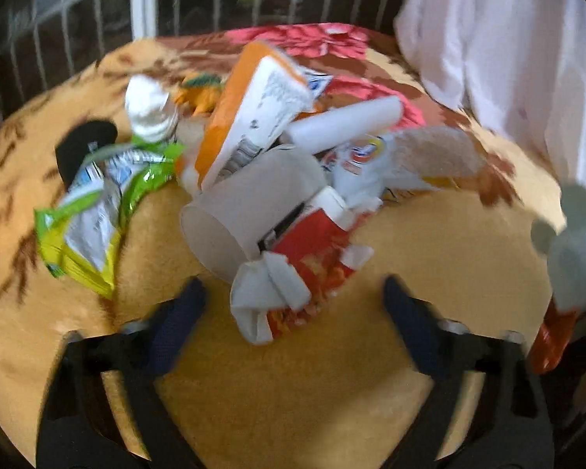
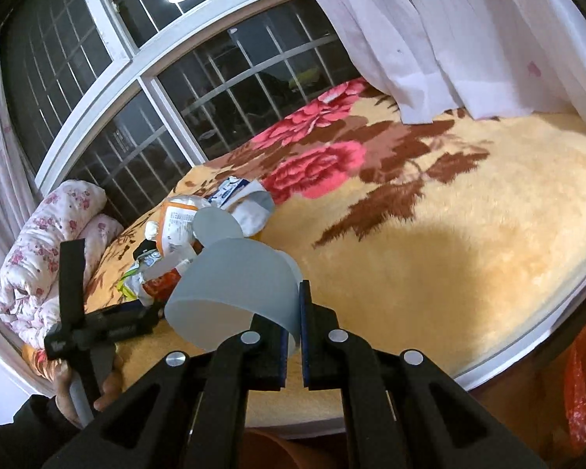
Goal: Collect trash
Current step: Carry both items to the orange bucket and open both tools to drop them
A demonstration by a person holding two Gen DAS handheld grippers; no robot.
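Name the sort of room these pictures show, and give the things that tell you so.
Most likely a bedroom. A plush floral blanket covers a wide bed-like surface, a rolled flowered quilt lies at its end, and sheer white curtains hang by a barred window.

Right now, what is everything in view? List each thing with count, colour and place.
blanket: one, yellow with red flowers, covering the bed.
trash pile: one heap, mixed colours, on the blanket ahead of the left gripper.
orange carton: one, orange and white, on top of the pile.
cup on the pile: one, translucent white, lying on its side.
green wrapper: one, green and silver, left of the pile.
red packet: one, red, front of the pile.
held cup: one, translucent white, in the right gripper.
curtain: one, white, at right.
window: one, white frame, barred, dark outside.
quilt: one, white floral, rolled by the window.
left gripper: black, open, empty.
right gripper: black, shut on the held cup's rim.
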